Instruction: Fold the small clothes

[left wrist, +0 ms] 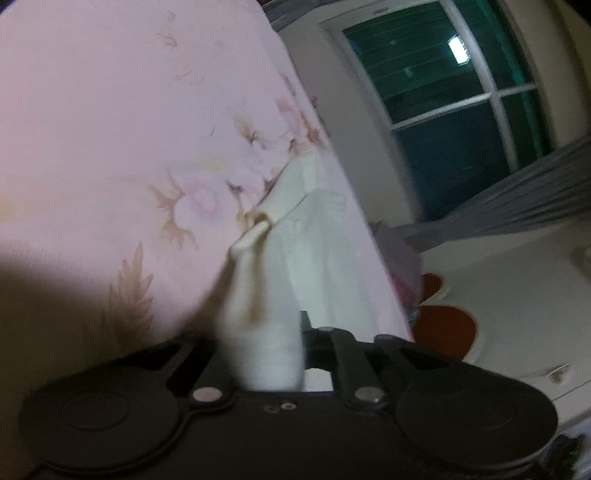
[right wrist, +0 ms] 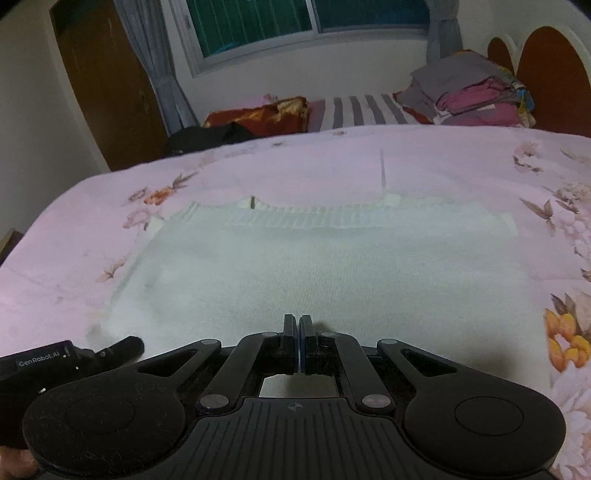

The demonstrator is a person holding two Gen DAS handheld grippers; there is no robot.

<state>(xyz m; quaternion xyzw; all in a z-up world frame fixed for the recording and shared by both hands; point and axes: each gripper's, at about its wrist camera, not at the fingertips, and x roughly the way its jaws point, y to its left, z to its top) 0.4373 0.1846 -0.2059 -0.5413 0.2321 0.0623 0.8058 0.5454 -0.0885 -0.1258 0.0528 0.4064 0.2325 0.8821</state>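
White garment (right wrist: 306, 266) lies spread flat on the pink flowered bedspread (right wrist: 406, 162), ribbed hem along its far edge, long axis running left to right across the right wrist view. Looks like a small knit top; exact type hard to tell.

Left gripper (left wrist: 264, 347): jaws closed on a bunched corner of the garment, cloth standing up between the fingers and trailing off toward the bed's edge. In the right wrist view the same tool shows at the garment's near left corner. View is tilted and blurred.

Right gripper (right wrist: 298, 341): fingers pressed together, nothing visibly between them, poised over the near edge of the garment about mid-width. Whether the tips touch the cloth I cannot tell.

Judgement: the fold turns on the left corner. The left hand already has it, and the cloth stretches away to the right and forward, so carrying that corner across the long axis seems the natural move; right hand is placed to pin the middle.

Beyond the bed: stacked clothes (right wrist: 476, 92), a window (right wrist: 258, 26).
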